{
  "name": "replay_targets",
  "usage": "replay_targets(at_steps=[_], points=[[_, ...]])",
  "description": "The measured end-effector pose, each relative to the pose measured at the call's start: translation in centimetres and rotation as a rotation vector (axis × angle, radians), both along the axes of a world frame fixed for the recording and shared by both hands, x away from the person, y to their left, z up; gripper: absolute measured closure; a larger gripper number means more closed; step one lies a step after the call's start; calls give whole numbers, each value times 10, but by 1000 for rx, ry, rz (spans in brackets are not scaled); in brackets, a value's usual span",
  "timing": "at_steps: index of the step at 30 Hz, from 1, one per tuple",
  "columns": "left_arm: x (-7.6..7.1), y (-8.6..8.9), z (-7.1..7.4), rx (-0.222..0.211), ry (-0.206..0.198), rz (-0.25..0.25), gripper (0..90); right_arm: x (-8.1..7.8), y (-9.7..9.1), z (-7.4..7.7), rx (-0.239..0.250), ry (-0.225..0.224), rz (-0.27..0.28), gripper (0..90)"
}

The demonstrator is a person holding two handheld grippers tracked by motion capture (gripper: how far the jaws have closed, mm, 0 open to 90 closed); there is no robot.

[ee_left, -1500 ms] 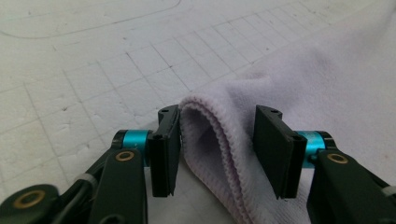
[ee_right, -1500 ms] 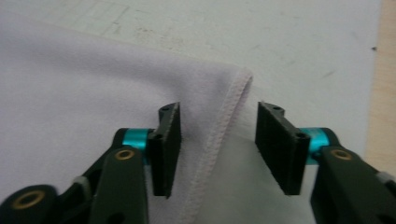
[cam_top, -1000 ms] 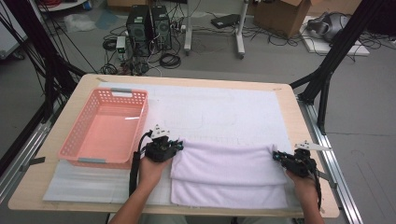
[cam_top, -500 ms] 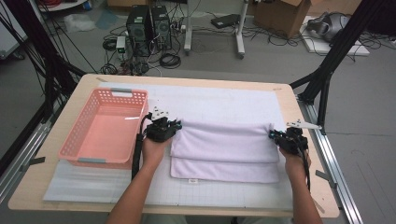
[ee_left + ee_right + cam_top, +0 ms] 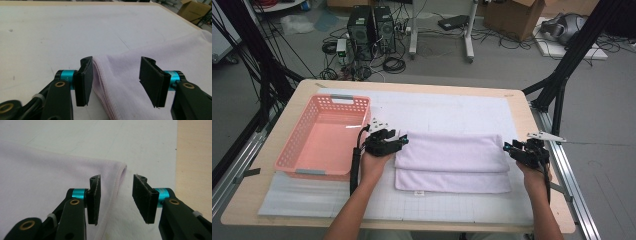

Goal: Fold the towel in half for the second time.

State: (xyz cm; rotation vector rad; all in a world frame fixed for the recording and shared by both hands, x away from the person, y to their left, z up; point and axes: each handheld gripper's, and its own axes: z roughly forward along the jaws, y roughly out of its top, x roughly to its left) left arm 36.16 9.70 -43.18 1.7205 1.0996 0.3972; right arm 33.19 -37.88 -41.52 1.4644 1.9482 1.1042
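Both jaws have just been opening, pads off the folded towel [image 5: 452,162] on the table's white mat [image 5: 447,107], as left gripper [image 5: 398,142] and right gripper [image 5: 510,148] should lift clear without dragging its corners.

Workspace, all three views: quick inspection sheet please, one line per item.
Surface: wooden table under a white gridded mat.
Job's things: white towel folded, lying flat on the mat.
Clutter: pink basket, nothing in it.
Grippers: left gripper and right gripper at the towel's ends; jaws have just been opening, towel edge between them, not pinched.
Cables: black gripper cable along the left forearm.
Surroundings: computer towers, cardboard box, floor wiring.
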Motion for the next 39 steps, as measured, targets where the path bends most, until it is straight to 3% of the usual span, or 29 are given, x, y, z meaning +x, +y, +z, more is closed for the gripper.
replay_targets(at_steps=[3, 5, 7, 10, 12, 16, 22, 24, 26, 29, 30, 33, 35, 39], points=[[-7, -1, 0, 13, 26, -46, 379, -11, -5, 0, 18, -1, 13, 578], [-18, -2, -1, 0, -20, -51, 384, -18, -7, -2, 27, 5, 22, 572], [-22, -4, -1, 11, 7, -86, 370, -24, -8, -5, 27, 16, 30, 569], [-29, -4, 1, -1, -21, -121, 357, -34, -9, -9, 27, 31, 46, 569], [-34, -2, 0, 6, -35, -110, 353, -40, -9, -11, 33, 32, 62, 569], [-42, 7, -9, 10, -23, -102, 359, -48, -7, -14, 49, 46, 84, 564], [-54, 12, -19, 30, 42, -98, 505, -57, 0, -22, 46, 48, 99, 552], [-57, 14, -18, 13, 56, -93, 546, -59, 3, -26, 43, 48, 105, 552], [-60, 16, -19, -8, 74, -95, 586, -61, 4, -29, 25, 47, 101, 619], [-62, 15, -20, 2, 93, -102, 664, -62, 4, -28, 19, 53, 77, 756], [-61, 13, -20, 10, 99, -108, 732, -63, 4, -28, 20, 52, 76, 796], [-63, 7, -20, 40, 89, -109, 865, -62, 6, -28, 9, 57, 88, 838], [-65, 6, -18, 37, 70, -111, 873, -62, 7, -28, -3, 54, 93, 850], [-72, 8, -13, 10, 44, -117, 877, -66, 4, -24, 22, 36, 97, 854]])
